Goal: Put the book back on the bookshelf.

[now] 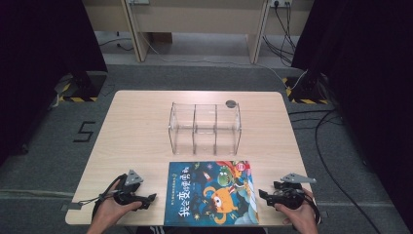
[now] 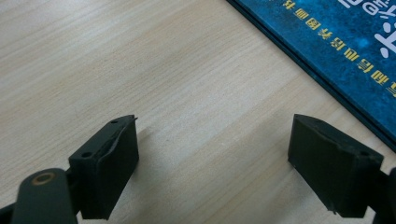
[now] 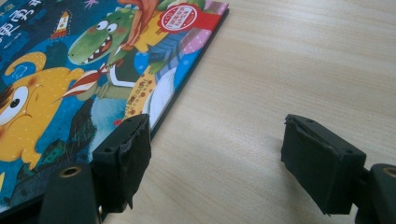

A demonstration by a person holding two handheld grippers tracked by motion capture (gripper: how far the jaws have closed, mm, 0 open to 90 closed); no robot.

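The blue picture book with a yellow monster and a green crocodile on its cover (image 1: 210, 192) lies flat, cover up, on the light wooden table (image 1: 141, 126), at the near edge and centred between the two hands. Its shape is close to square; the slightly longer sides run left to right, parallel to the near table edge. The large title characters run up the left part of the cover, turned sideways to the person, and the red round sticker sits at the far right corner. The spine side faces the left gripper.

The left black two-jaw gripper (image 1: 146, 200) rests low over the table just left of the book, jaws pointing right toward the book's left edge. In the left gripper view (image 2: 212, 158) the jaws stand spread apart with bare table between them; the book's blue edge (image 2: 336, 60) passes diagonally ahead, clear of both pads.

The right black two-jaw gripper (image 1: 263, 195) sits just right of the book, jaws pointing left toward its right edge. In the right gripper view (image 3: 215, 163) the jaws are spread wide; one jaw overlaps the book's right edge (image 3: 116, 70), the other stands over bare table. Whether that pad touches the cover cannot be told.

The clear acrylic three-compartment box (image 1: 205, 127) stands behind the book, well apart from both grippers.
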